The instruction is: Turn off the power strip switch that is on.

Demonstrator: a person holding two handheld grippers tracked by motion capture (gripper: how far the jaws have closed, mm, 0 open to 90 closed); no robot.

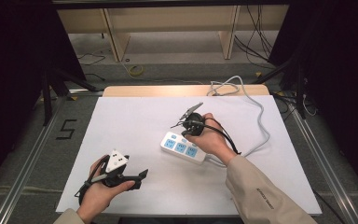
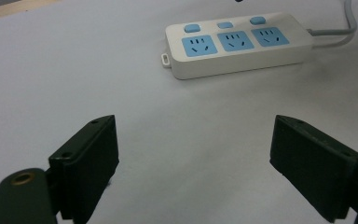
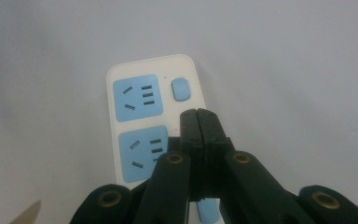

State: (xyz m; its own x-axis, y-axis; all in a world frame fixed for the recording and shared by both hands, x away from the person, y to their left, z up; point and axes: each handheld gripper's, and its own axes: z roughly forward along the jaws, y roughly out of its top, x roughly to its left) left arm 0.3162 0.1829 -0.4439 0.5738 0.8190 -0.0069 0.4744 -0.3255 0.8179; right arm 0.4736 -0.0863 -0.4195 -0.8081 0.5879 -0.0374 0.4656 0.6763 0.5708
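Two tools over white worktop (image 1: 135,116). Lower left of high view: left tool (image 1: 142,175), jaws spread wide, nothing held, idle. Centre: white power strip (image 1: 183,148), three blue sockets. Just above it: right tool (image 3: 197,114), jaws clenched together, empty, tip apparently poised over middle switch. Likely step: pressing a switch; next, short downward push.

Readable marks are few. A black tape figure "5" (image 1: 67,129) sits on the floor at approx. 9 o'clock from the white table (image 1: 135,116) — blocky strokes, seen in the high view. The person's right sleeve (image 1: 261,193) carries a small line of dark print at approx. 5 o'clock in that view — too small to read. The power strip (image 2: 235,44) shows no legible brand or rating in either gripper view.
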